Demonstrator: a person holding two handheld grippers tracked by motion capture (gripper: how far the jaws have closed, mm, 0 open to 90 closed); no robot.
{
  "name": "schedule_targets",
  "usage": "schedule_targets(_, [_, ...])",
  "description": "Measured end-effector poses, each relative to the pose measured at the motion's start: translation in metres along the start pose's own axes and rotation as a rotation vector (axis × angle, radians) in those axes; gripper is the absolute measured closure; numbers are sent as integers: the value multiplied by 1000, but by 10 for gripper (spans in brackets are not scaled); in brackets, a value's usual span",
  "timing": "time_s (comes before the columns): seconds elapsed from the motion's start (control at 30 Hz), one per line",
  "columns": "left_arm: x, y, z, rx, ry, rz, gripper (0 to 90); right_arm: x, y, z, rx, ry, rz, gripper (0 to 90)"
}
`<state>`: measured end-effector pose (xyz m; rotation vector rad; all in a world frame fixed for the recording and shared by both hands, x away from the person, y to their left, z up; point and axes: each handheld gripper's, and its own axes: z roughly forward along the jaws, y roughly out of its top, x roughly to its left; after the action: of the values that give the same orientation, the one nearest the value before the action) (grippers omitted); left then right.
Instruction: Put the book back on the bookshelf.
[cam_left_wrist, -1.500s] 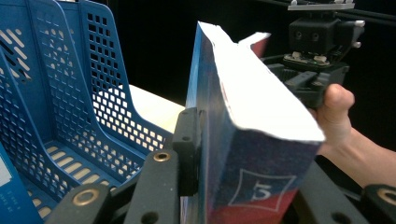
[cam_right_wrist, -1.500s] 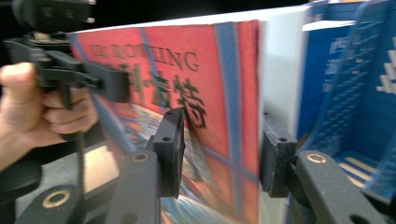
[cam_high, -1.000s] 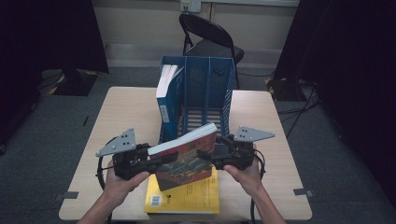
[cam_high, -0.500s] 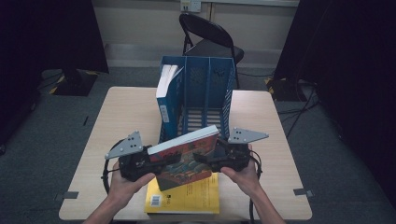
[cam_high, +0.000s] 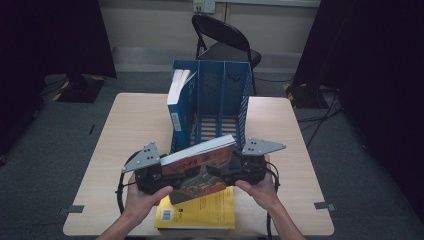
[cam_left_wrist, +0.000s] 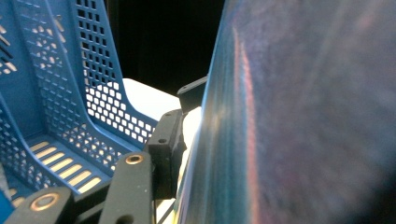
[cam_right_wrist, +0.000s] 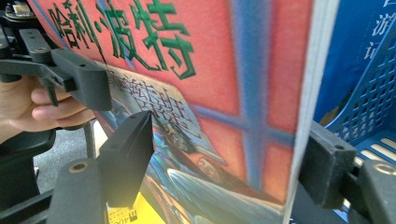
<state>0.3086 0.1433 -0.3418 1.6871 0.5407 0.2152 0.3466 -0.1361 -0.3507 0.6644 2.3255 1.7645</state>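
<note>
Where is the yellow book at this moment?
In the high view, the yellow book lies flat at the table's near edge, between the person's forearms, partly under the red illustrated book held above it.

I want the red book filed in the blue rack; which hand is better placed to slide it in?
Probably right: the right tool clamps the red book, while the left tool has just been opening its jaws around it.

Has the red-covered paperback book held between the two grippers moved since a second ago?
Yes, slightly. In the high view the red-covered paperback book has slid towards the near table edge, away from the blue perforated plastic file rack, covering more of the yellow book.
</note>
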Motion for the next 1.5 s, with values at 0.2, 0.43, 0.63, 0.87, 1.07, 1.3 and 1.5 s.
schedule_targets(0.2, [3, 0, 0, 1, 8, 5, 606, 0, -1, 2, 10, 1, -5, 267])
schedule_targets(0.43, [3, 0, -1, 3, 7, 8, 721, -4, -2, 3, 8, 2, 3, 275])
schedule_targets(0.63, [2, 0, -2, 1, 20, 13, 723, -6, -6, 3, 25, -1, 17, 273])
schedule_targets(0.87, [2, 0, -6, 2, 64, 23, 737, -7, -15, -6, 55, -37, 23, 265])
schedule_targets(1.07, [7, 0, -12, -2, 101, -16, 741, -8, -30, -20, 74, -70, 51, 264])
schedule_targets(1.3, [10, 1, -18, 4, 126, -65, 744, -12, -55, -35, 116, -114, 91, 261])
schedule_targets(1.5, [12, 2, -22, 10, 162, -71, 744, -15, -75, -46, 141, -143, 133, 261])
